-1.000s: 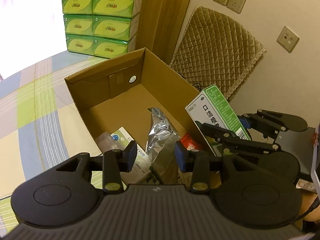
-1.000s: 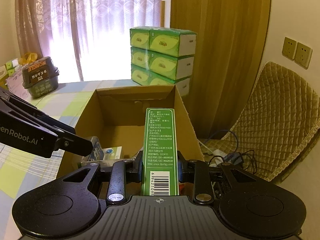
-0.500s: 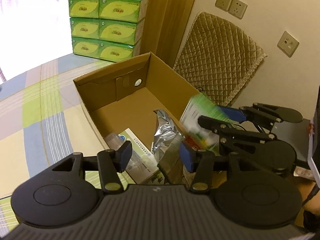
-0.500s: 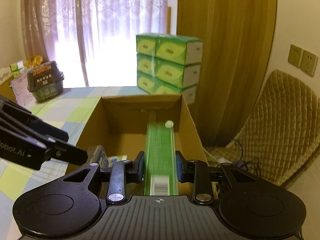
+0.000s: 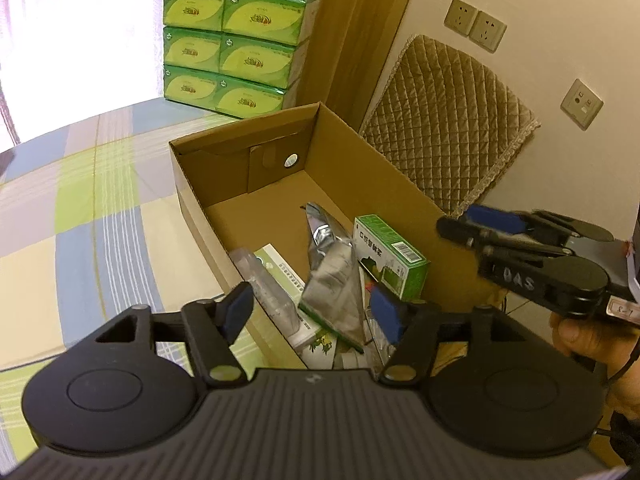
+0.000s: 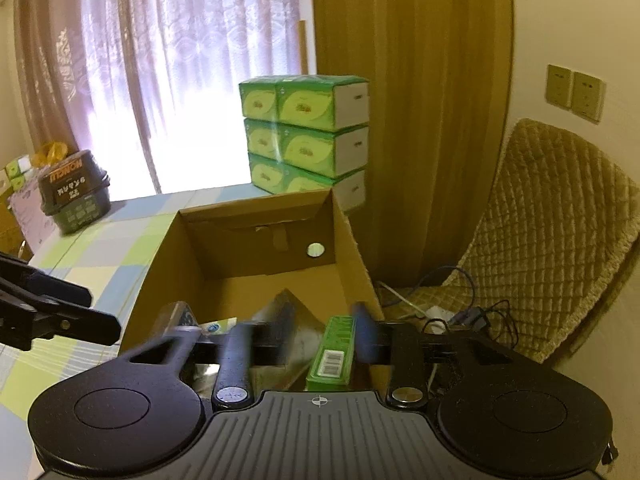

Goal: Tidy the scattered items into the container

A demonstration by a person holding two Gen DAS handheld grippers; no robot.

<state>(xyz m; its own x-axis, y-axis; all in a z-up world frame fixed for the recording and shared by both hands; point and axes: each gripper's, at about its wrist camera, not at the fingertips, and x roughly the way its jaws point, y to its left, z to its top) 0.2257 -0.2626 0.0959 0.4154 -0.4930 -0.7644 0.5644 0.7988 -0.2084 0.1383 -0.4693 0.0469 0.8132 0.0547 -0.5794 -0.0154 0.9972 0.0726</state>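
An open cardboard box stands on the checked tablecloth. Inside it, a green medicine box leans against a silver foil bag, beside a white-and-green carton and a clear plastic item. My left gripper hovers open over the box's near corner, holding nothing. My right gripper is open at the box's right side. Its blurred fingers stand apart, with the green box lying free below them.
Green tissue packs are stacked behind the box. A quilted chair and floor cables are to the right. A dark tub sits far left on the tablecloth. A hand holds the right gripper.
My right gripper opened and let the green medicine box drop into the cardboard box, then drew back to the right. My left gripper's fingers spread wider.
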